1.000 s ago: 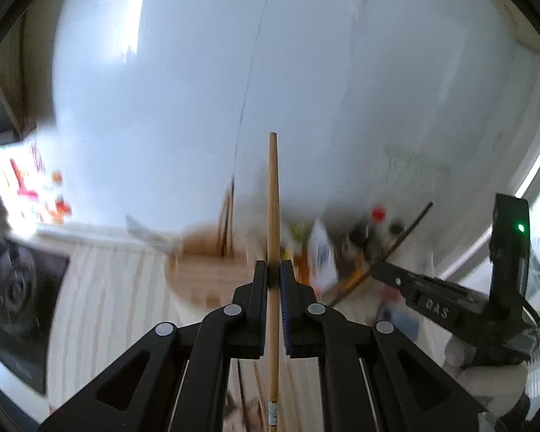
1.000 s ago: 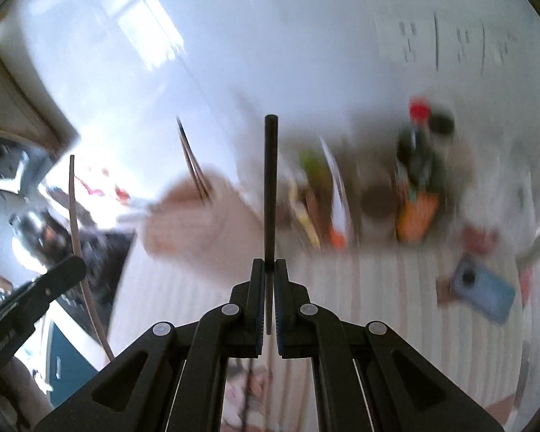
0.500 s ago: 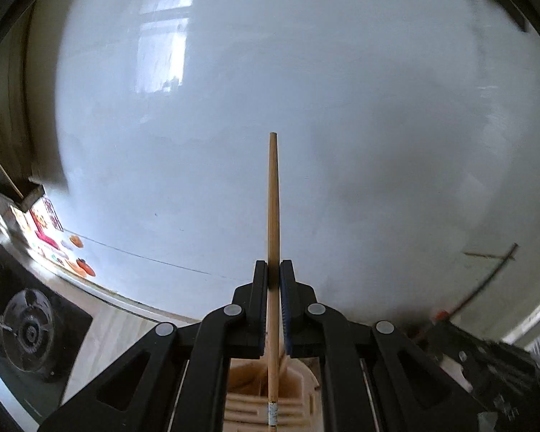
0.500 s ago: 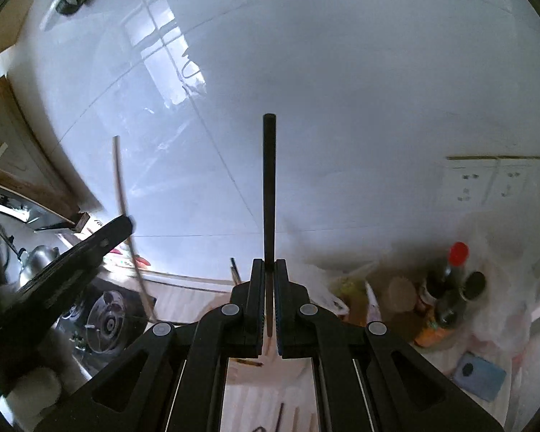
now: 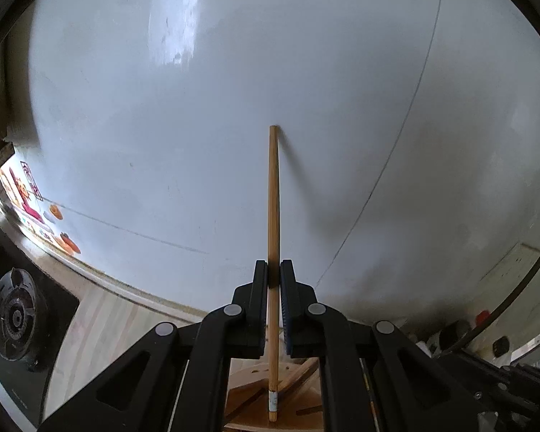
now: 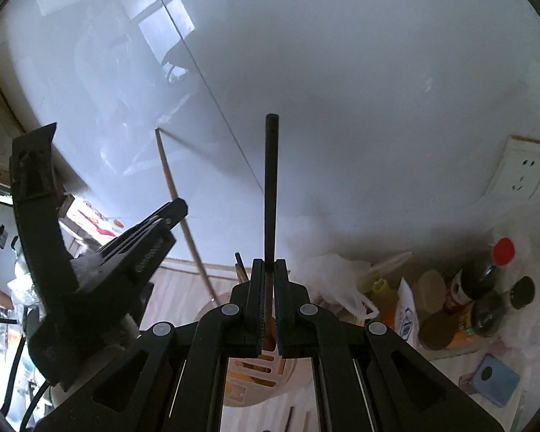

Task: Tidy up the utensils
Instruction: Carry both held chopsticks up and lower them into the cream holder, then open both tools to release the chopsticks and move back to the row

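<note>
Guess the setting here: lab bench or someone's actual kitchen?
Most likely a home kitchen counter. A gas stove burner sits at the left, sauce bottles crowd the tiled wall, and a wooden utensil holder stands below the chopsticks each gripper clamps.

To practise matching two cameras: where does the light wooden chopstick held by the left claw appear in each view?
Left wrist view: light wooden chopstick upright at centre, clamped.
Right wrist view: left of centre, slanting.
Shared landmark: round wooden slotted holder at the bottom.
</note>
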{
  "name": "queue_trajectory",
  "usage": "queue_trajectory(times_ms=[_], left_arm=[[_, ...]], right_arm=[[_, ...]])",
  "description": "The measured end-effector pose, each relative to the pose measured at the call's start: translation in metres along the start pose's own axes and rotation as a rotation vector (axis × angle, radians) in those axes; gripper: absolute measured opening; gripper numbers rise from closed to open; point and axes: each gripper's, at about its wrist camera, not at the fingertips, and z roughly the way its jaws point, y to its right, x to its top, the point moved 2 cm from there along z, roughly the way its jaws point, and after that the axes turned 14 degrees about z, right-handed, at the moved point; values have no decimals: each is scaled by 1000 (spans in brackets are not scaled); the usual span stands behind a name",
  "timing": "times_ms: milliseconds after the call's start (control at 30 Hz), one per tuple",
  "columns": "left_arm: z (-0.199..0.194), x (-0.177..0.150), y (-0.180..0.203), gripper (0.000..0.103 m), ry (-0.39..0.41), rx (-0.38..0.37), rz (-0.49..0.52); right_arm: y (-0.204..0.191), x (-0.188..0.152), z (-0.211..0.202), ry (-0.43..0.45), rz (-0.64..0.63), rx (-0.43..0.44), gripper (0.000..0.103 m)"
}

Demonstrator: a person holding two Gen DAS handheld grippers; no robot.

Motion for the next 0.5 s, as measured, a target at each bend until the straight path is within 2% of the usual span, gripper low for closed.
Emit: queue_trajectory(times_ms=[200,267,300,333,367,400,433,467,500], left_arm=[[-11,-10,-2,7,-55,-24,11],[-21,-11,-1,11,-82,-48,15],[-31,-13,-1,17,-84,-30,18],[-44,-13,3,23,-70,-3,35],[-53,-14,2,45,-50,23,47],[-65,-16,1,72,-22,46,54],[-76,-20,-1,82,6,67,54],[-83,-23,-3,95,22,80,50],[-91,-27,-5,96,38,92,47]], right_arm=[[2,-7,12,-78,-20,-3,5],[4,-9,15,-103,-21,-3,6],[6,-9,17,-108,-15,1,6],[7,-10,15,-109,-6,7,12],[9,-11,12,-110,3,18,24],[9,-11,7,-103,13,22,31],[11,-12,0,-87,19,15,40],[13,-13,-6,-65,16,1,42],[20,-17,-8,-46,16,-9,42]])
